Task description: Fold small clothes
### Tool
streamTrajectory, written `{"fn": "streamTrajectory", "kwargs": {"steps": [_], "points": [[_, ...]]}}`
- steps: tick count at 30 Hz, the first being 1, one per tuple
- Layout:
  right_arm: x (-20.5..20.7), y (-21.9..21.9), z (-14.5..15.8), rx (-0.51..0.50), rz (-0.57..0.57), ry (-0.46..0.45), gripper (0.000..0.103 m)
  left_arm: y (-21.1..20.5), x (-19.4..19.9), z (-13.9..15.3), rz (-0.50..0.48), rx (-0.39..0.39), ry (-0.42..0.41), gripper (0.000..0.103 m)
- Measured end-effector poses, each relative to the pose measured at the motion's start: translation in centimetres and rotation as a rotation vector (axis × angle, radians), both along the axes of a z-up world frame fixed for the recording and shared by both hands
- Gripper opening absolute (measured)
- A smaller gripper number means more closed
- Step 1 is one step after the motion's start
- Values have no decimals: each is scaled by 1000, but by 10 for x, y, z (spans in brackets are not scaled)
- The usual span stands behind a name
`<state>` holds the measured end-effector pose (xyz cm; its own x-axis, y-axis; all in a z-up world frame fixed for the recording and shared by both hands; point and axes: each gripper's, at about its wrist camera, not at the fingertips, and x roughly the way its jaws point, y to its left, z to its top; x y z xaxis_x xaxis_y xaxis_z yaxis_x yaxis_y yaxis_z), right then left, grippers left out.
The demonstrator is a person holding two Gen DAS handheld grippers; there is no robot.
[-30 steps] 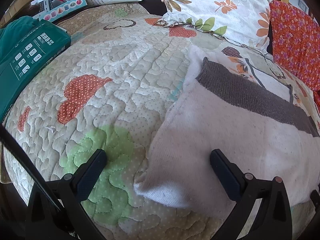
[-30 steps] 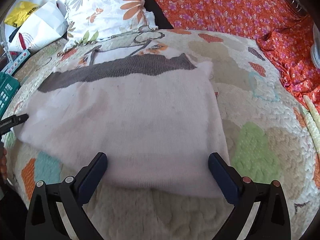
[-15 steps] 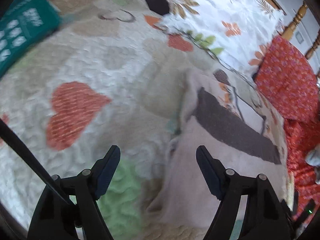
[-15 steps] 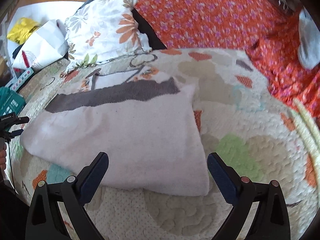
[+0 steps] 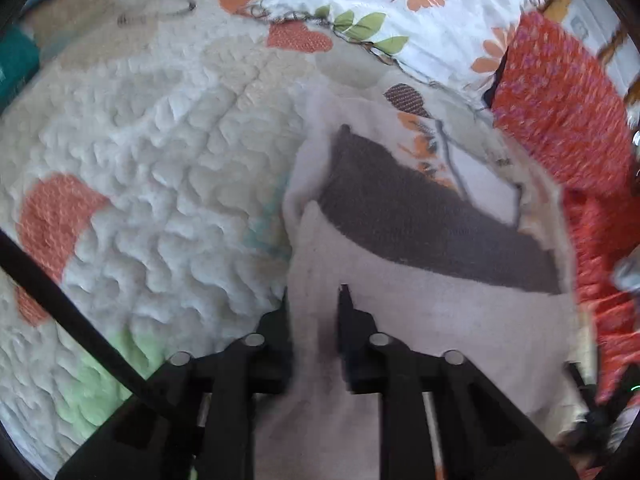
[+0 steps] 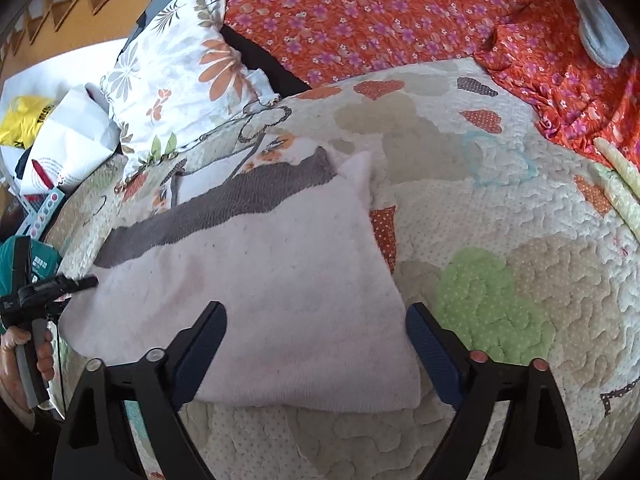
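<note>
Gripping: left claw (image 5: 314,300) has just been closing, fingers now pinched on left edge of folded pale pink knitted garment w/ dark grey band (image 6: 260,280).
Right claw (image 6: 316,340): jaws wide, just closed a bit; garment's near right corner lies between them, pads not pressing.
Garment place: flat on cream quilted bedcover w/ hearts (image 6: 500,208), near floral pillow (image 6: 180,80).
Left hand (image 6: 24,352): visible at left edge in right view.

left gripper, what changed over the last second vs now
The left gripper moved in over the near left corner of the white garment and its jaws have just been closing, now pinching the cloth between them. The right gripper has just been closing slightly but stands open over the garment's near right edge, holding nothing. The garment lies on the quilt as before.
</note>
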<state>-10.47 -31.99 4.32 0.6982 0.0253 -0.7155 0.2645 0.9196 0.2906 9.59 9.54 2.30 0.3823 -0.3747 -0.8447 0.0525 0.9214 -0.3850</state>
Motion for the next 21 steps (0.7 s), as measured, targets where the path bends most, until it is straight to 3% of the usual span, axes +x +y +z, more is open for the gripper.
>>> {"fn": "streamTrajectory", "kwargs": {"steps": [5,9,11,16,18,21], "points": [[-5,-9,17,13,-21,-53,84,-24,0,33,8,28,2,12],[-15,-24,35,16,-69,-111,82,-97,-7,71,-106,48,-59,12],[-22,-34,41,31,-100,-133,82,-153,-14,82,-200,37,-82,12],[-40,-70,45,116,-204,-166,82,-269,-47,70,-401,5,-76,12],[-44,-80,43,149,-230,-168,82,-298,-60,55,-460,4,-44,14],[-44,-86,39,170,-242,-156,82,-303,-73,45,-487,-78,14,16]]}}
